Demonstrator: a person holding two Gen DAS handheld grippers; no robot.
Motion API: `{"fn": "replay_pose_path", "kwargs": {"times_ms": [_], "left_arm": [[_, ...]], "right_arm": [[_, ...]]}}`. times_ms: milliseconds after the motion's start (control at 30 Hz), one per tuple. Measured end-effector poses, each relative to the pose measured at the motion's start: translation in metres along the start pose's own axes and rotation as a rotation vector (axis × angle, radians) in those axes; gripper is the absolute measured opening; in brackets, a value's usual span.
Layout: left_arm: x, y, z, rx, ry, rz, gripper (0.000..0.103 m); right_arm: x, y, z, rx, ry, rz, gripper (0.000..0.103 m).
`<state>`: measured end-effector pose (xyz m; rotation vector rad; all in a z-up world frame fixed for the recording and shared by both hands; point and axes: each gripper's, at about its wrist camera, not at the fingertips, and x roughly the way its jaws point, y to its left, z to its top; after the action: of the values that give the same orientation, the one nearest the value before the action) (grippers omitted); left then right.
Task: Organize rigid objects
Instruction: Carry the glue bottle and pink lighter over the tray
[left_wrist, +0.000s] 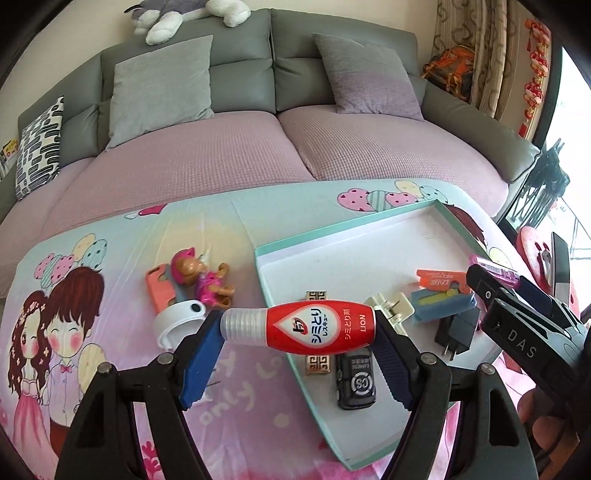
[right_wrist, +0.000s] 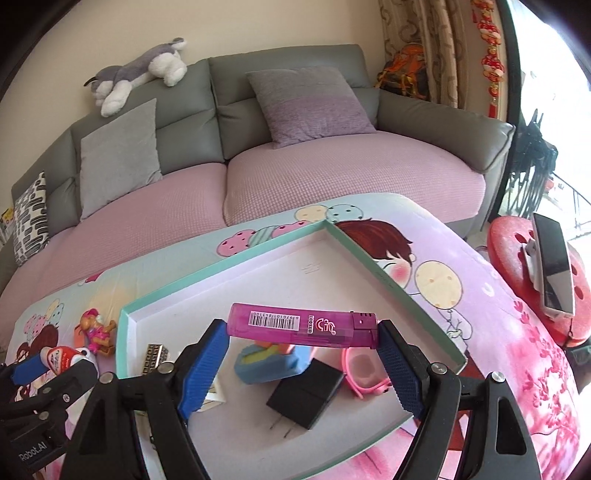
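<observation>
The left gripper (left_wrist: 299, 334) has its blue fingers (left_wrist: 201, 360) clamped end to end on a small red plastic bottle with a clear ribbed neck and white label (left_wrist: 319, 328), held crosswise above the near left edge of the shallow white tray with a mint-green rim (left_wrist: 258, 254). The right gripper (right_wrist: 301, 332) has its fingers clamped lengthwise on a translucent magenta plastic lighter (right_wrist: 301, 325), held in the air over the middle of the same tray.

The tray sits on a surface covered by a cartoon-printed cloth (left_wrist: 122, 369). In it lie a black plug adapter (right_wrist: 306, 387), a blue and orange box-shaped piece (right_wrist: 271, 360), a gold patterned block (right_wrist: 155, 356) and a black car key fob (left_wrist: 355, 380). Outside it, on the cloth, remain a pink and brown toy dog figure (left_wrist: 201, 278), a salmon-coloured flat case (left_wrist: 160, 288) and a white plastic ring-shaped cap (left_wrist: 181, 319).

Both held things look light and stiff, so they should carry without sagging. The bottle's smooth rounded ends likely give little purchase, and it could pivot or slip from an end-to-end hold; a grip across its red belly would probably be steadier. The lighter's glossy shell may also slide, and its flat sides look like the safer place to pinch. Each seems ready to be lowered into a bare part of the tray
</observation>
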<state>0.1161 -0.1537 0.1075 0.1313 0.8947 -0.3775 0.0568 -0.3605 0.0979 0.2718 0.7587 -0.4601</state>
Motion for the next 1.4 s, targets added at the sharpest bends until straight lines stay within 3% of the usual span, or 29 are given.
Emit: {"fn": "replay_pose_path", "kwargs": {"times_ms": [433,1400], "left_arm": [[0.042,-0.018,0.005,-0.009,0.046,0.067,0.079],[0.062,-0.016,0.003,-0.059,0.106,0.073,0.079]], "right_arm": [[0.019,-0.054,0.000,0.137,0.004,-0.074,0.083],[0.039,-0.048,-0.008,0.115,0.085,-0.005,0.083]]}}
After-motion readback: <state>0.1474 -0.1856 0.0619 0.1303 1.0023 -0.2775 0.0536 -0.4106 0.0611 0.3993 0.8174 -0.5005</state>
